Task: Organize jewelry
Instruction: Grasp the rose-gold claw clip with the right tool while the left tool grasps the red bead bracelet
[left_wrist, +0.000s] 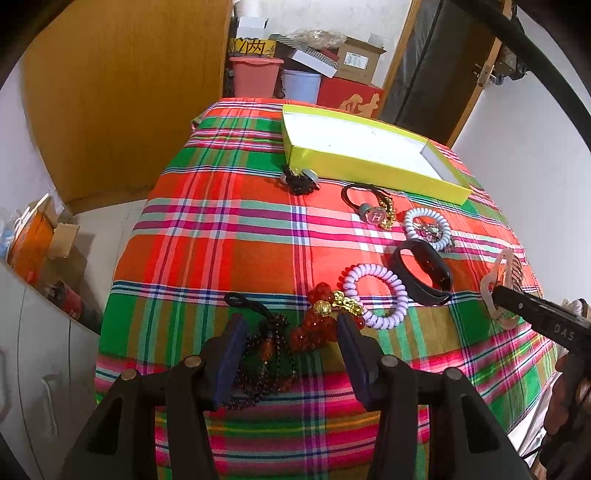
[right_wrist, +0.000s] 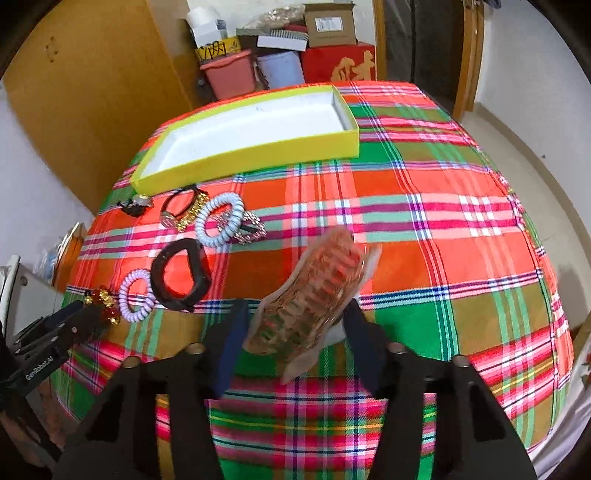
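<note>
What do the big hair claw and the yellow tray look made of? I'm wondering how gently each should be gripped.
Hair claw: likely hard translucent plastic, peach-tinted and glossy; the cloth's colors show through it.
Yellow tray: probably cardboard, with thin straight folded walls, a smooth yellow outside and a matte white inside.

Bright, even indoor light, strong fisheye bending at edges, and motion blur on the hair claw (right_wrist: 314, 291).
</note>
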